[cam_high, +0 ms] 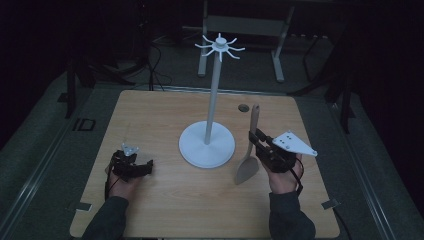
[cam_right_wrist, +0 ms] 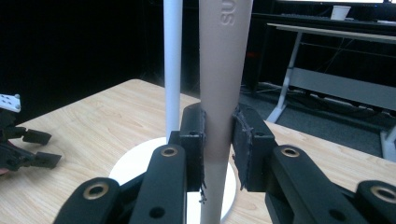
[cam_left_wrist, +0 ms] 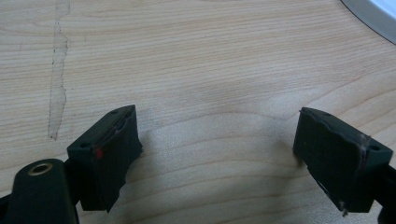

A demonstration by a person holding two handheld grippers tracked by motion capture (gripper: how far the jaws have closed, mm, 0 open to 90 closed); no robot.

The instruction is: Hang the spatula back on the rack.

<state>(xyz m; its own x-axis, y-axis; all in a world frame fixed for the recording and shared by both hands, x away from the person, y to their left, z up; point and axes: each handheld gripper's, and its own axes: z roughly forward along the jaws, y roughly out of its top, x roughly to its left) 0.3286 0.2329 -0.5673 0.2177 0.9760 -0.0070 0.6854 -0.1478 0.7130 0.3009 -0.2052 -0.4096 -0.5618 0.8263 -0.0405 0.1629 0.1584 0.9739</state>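
Observation:
A beige spatula is held on the right side of the table, blade toward the near edge, handle pointing away. My right gripper is shut on its handle; in the right gripper view both pads press the beige handle from either side. A white hanging stand with a round base and a crown of hooks stands at the table's middle, just left of the spatula. My left gripper rests near the table's left front, open, with bare wood between its fingertips.
The wooden table has a small dark hole near its far edge. A pale scuff marks the wood ahead of the left gripper. Dark floor, cables and a desk frame lie beyond the table.

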